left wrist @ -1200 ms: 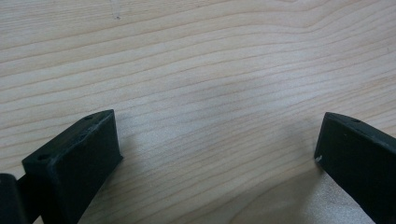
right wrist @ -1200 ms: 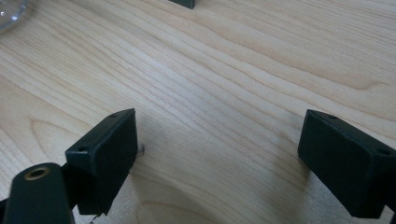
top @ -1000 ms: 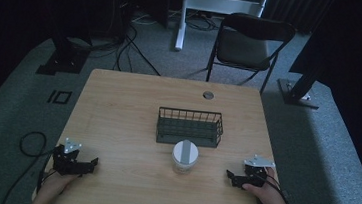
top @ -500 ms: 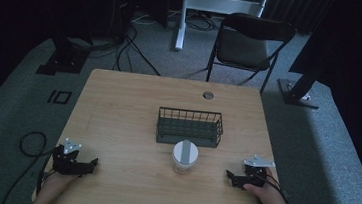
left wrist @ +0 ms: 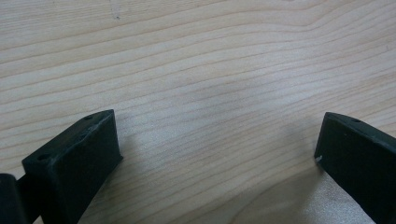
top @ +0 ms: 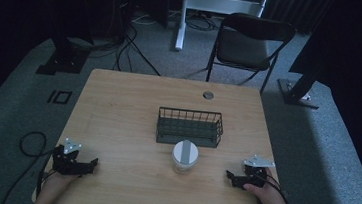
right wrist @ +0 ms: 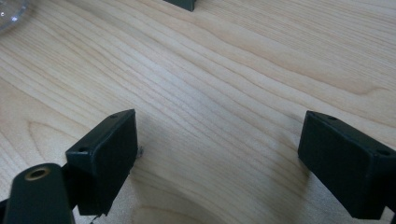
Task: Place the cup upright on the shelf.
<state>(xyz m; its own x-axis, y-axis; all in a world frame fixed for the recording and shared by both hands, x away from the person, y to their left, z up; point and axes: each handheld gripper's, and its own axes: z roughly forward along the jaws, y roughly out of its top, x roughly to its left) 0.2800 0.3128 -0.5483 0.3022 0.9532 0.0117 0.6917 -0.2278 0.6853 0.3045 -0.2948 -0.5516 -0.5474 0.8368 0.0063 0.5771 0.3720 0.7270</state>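
2 grippers rest spread and empty on the pale wooden table (top: 118, 106): left gripper (top: 93, 163) at 7 o'clock, right gripper (top: 229, 175) at 5. Nothing grasped yet (starting step, I judge); next, reach the grey-lidded white plastic jar (top: 184, 156), centred just before the black wire basket (top: 189, 126).

We see a light wooden table (top: 118, 106) in the middle of a carpeted floor. A black wire basket (top: 189, 126) stands at the centre of the table. A white round container with a grey lid (top: 185, 156) stands just in front of the basket, on our side. The left gripper (top: 93, 165) rests on the table near the front left corner, and the right gripper (top: 229, 176) near the front right edge; the container is between them. Behind the table a dark folding chair (top: 247, 44) stands on the floor.
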